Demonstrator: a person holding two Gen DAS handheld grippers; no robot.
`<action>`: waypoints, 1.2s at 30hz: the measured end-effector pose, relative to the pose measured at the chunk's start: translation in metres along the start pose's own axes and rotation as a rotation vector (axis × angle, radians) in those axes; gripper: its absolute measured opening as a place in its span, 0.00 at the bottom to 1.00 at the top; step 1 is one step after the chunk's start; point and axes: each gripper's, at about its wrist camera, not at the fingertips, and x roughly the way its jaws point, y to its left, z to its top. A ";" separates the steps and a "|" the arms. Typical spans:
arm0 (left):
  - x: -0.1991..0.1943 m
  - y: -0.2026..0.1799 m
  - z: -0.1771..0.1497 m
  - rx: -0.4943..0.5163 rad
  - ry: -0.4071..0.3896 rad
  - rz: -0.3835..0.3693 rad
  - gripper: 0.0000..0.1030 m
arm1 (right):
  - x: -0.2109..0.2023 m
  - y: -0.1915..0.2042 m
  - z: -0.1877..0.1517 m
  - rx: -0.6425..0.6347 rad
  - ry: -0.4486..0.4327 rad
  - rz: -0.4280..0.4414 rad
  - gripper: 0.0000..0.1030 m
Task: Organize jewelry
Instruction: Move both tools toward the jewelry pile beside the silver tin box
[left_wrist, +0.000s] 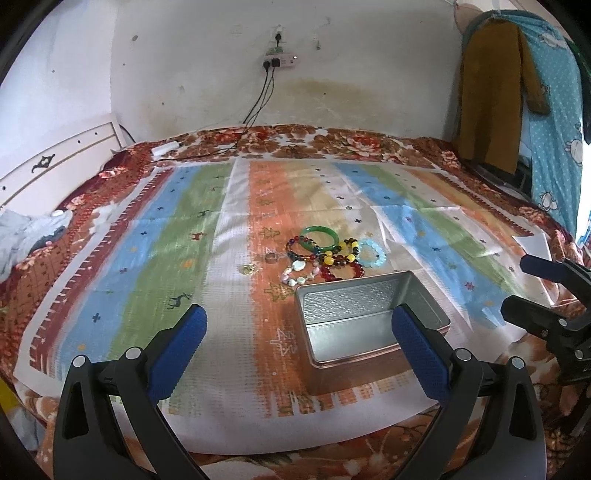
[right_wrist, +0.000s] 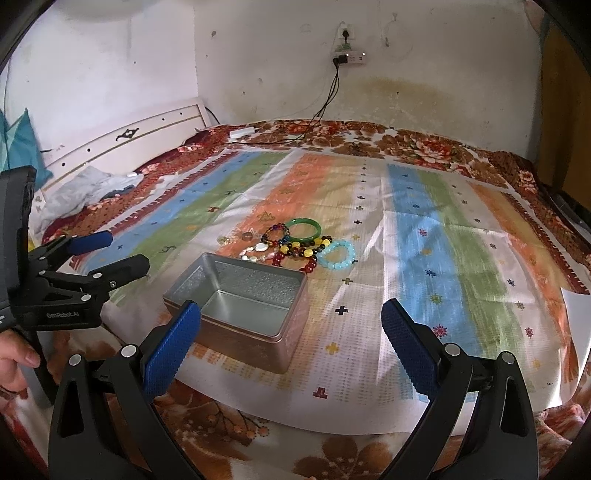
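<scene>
Lying on a striped cloth (left_wrist: 192, 236) spread over a floral-covered bed (left_wrist: 332, 142), the jewelry forms one loose cluster just beyond an open metal tin (left_wrist: 369, 325). The tin holds nothing visible inside. In the cluster: a green bangle (left_wrist: 319, 236), a multicoloured bead bracelet (left_wrist: 295, 247) overlapping it, a yellow-and-dark bead bracelet (left_wrist: 345, 254), a red bead bracelet (left_wrist: 341, 273) nearest the tin's far rim, a pale blue bead bracelet (left_wrist: 373, 253) on the right side, and a shell-and-pearl bracelet (left_wrist: 299, 273) on the left. A ring (left_wrist: 271, 257) and a small gold piece (left_wrist: 249, 269) sit apart to the left.

The left gripper (left_wrist: 299, 343) hovers over the cloth with its blue pads spread wide, holding nothing. The right gripper (right_wrist: 291, 343) is likewise spread wide and empty, the tin just beside its left finger. A hand (right_wrist: 14, 363) grips the left tool's handle. A power strip (left_wrist: 280, 61) hangs on the wall behind.
</scene>
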 end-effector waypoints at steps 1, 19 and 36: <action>0.000 0.001 0.000 -0.001 0.002 0.001 0.95 | 0.000 0.000 0.000 0.001 0.000 0.001 0.96; 0.003 0.005 0.003 -0.012 0.012 0.052 0.95 | 0.003 0.000 0.000 0.013 0.011 0.002 0.96; 0.017 0.008 0.001 -0.032 0.083 0.046 0.95 | 0.023 -0.001 0.005 0.028 0.083 0.034 0.96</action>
